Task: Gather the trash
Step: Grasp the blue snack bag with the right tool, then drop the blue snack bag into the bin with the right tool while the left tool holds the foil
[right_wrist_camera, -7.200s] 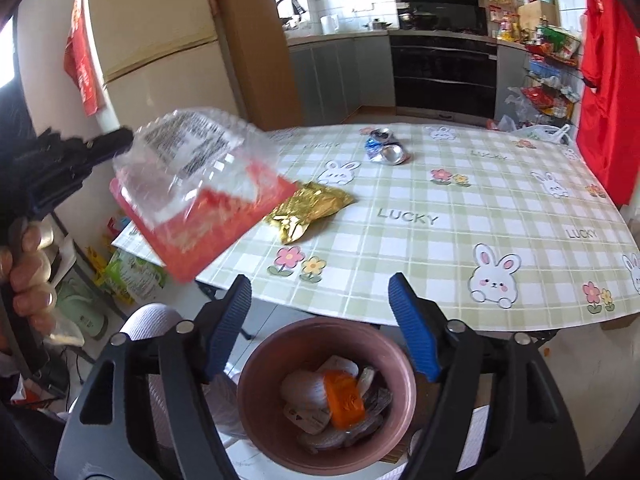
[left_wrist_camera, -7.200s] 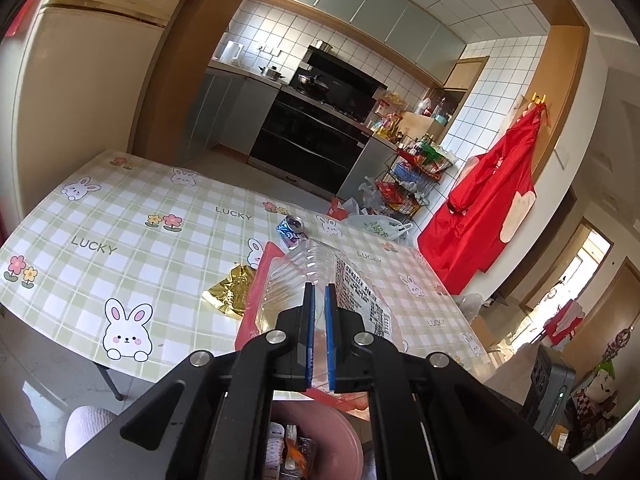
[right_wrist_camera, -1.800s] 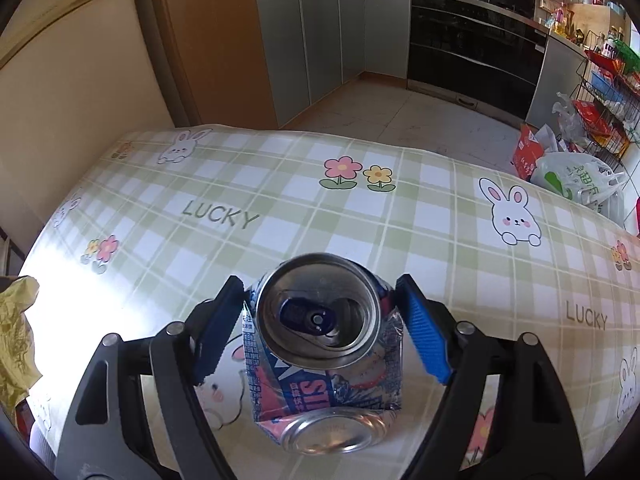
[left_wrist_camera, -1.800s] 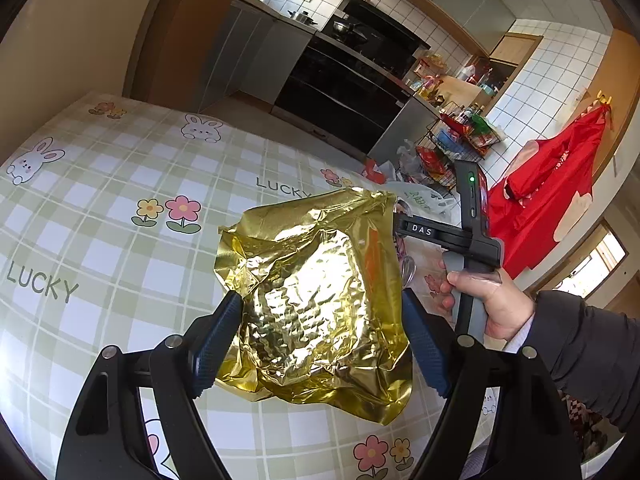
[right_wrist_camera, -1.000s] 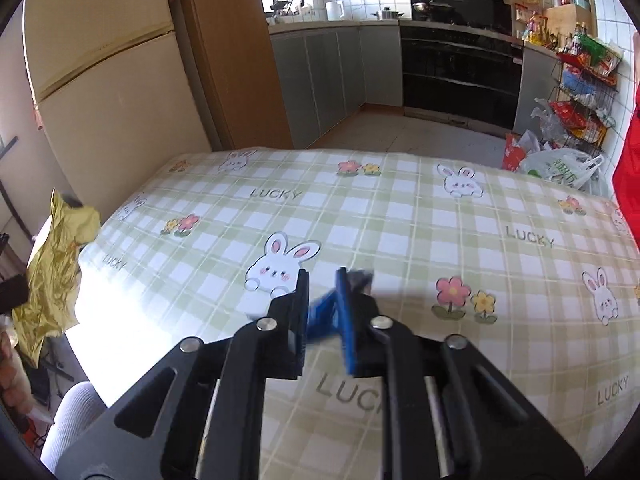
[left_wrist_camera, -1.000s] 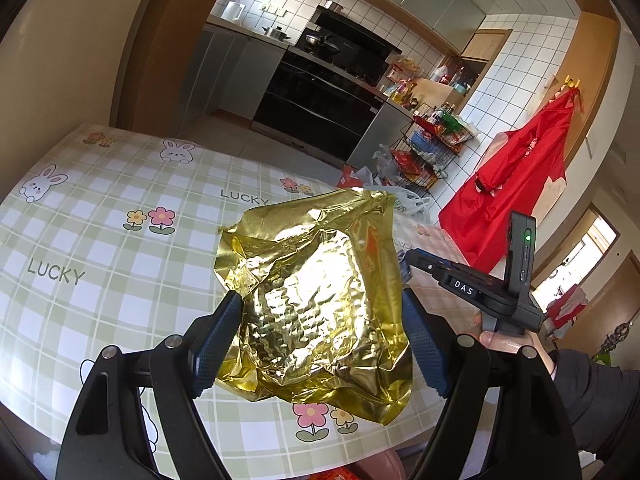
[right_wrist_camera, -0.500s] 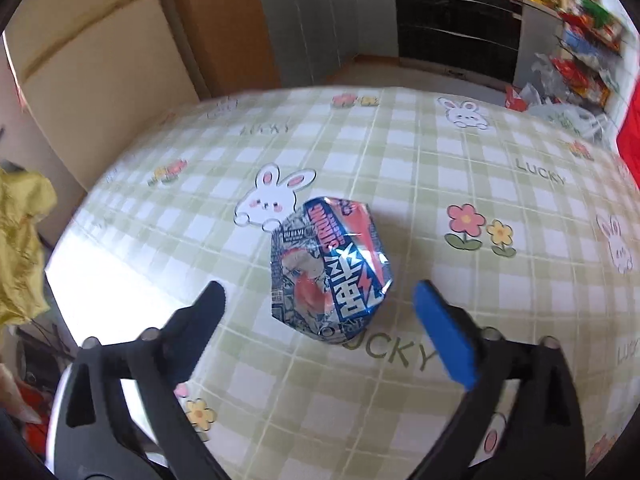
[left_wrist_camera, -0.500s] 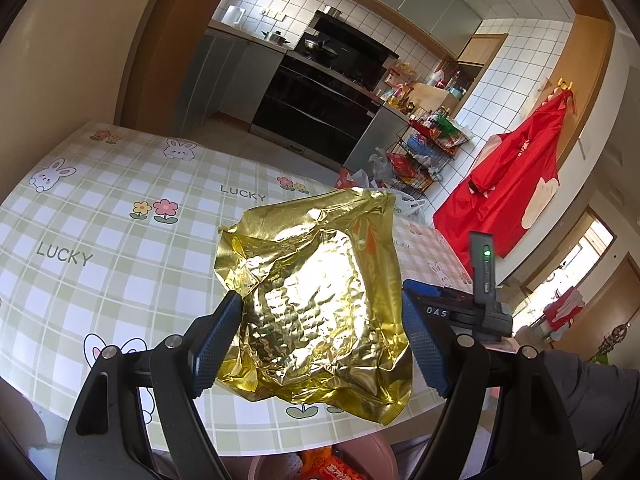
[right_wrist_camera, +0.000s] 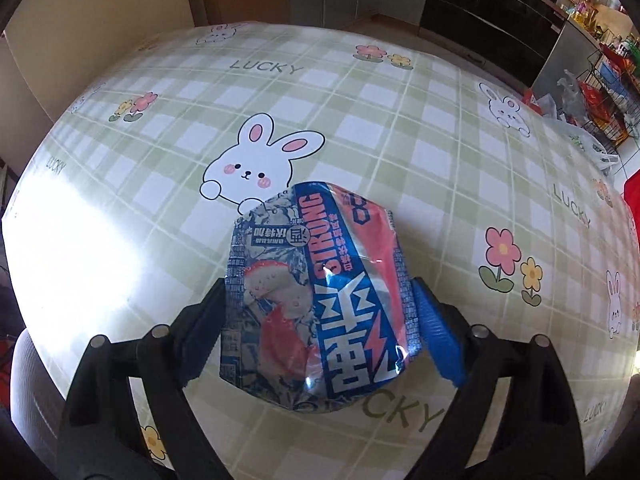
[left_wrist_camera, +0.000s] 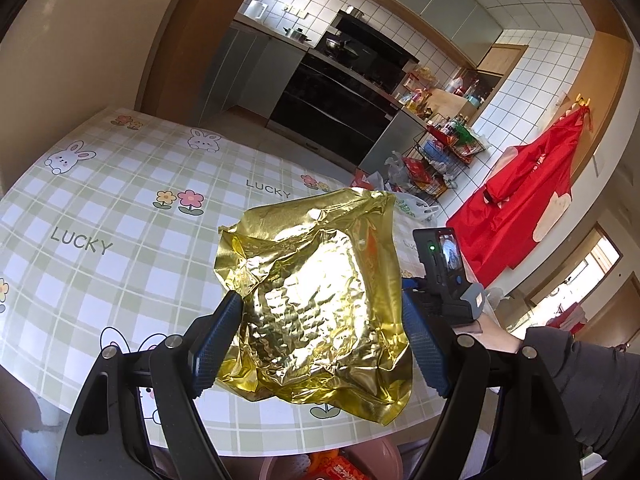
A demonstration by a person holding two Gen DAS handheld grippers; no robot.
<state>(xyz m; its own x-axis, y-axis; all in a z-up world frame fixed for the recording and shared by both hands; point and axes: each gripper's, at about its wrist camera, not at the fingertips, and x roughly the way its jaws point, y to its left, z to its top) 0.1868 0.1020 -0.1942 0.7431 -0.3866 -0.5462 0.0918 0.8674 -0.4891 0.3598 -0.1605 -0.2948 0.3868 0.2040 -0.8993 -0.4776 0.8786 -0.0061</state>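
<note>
1. A kitchen lies behind a table (left_wrist_camera: 120, 208) dressed in a green check cloth printed with rabbits, flowers and "LUCKY".
2. The left gripper (left_wrist_camera: 320, 344) holds a crumpled gold foil wrapper (left_wrist_camera: 316, 300) between its blue pads, lifted above the table's near edge.
3. Just below that edge the rim of a pink bin (left_wrist_camera: 384, 454) shows; carry the wrapper fully over the opening before parting the jaws, since light foil may drift.
4. The right gripper (right_wrist_camera: 320, 312) is closed around a crushed drink can (right_wrist_camera: 320, 300), above the table.
5. Keep the squeeze firm; the dented metal could slip sideways on the way to the bin.
</note>
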